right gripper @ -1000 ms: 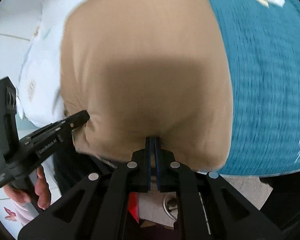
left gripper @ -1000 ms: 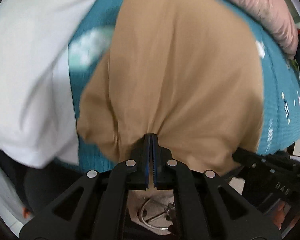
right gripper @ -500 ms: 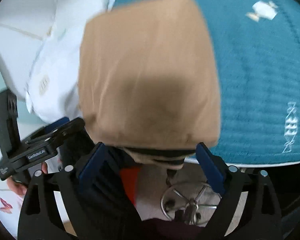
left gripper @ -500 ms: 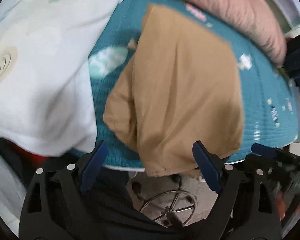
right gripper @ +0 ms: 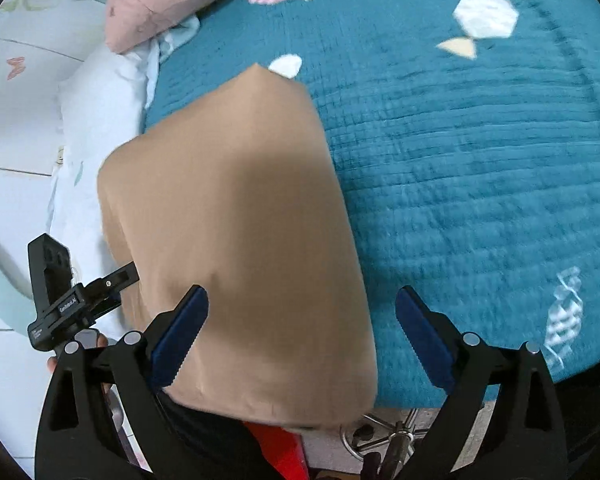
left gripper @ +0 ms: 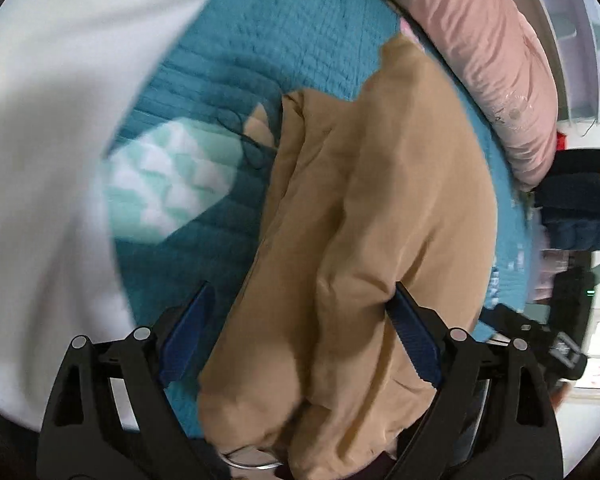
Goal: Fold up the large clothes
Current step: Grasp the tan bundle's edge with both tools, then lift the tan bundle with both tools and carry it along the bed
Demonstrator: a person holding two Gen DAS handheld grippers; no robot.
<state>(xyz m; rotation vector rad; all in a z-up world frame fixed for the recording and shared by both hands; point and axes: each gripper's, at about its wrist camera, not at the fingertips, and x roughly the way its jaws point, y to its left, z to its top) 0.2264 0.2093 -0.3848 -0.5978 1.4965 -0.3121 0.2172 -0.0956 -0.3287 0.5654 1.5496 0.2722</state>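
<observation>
The tan garment (left gripper: 364,240) lies folded on the teal quilted bedspread (left gripper: 220,80), its near end hanging past the edge of the bed toward the cameras. In the left wrist view the left claw (left gripper: 300,336) is spread wide, one blue-padded finger on each side of the bunched cloth; the right-hand pad sits against the fabric's edge, but nothing is pinched. The cloth here shows a long crease and rumpled layers. In the right wrist view the same garment (right gripper: 236,240) looks smooth and flat, narrowing to a corner at its far end beside a white patch on the bedspread (right gripper: 480,180). The right claw (right gripper: 300,340) is likewise wide apart and holds nothing, with its left finger over the cloth and its right finger over bare quilt. A white duvet (left gripper: 52,140) lies left of the garment, and a pink pillow (left gripper: 492,52) lies beyond it.
</observation>
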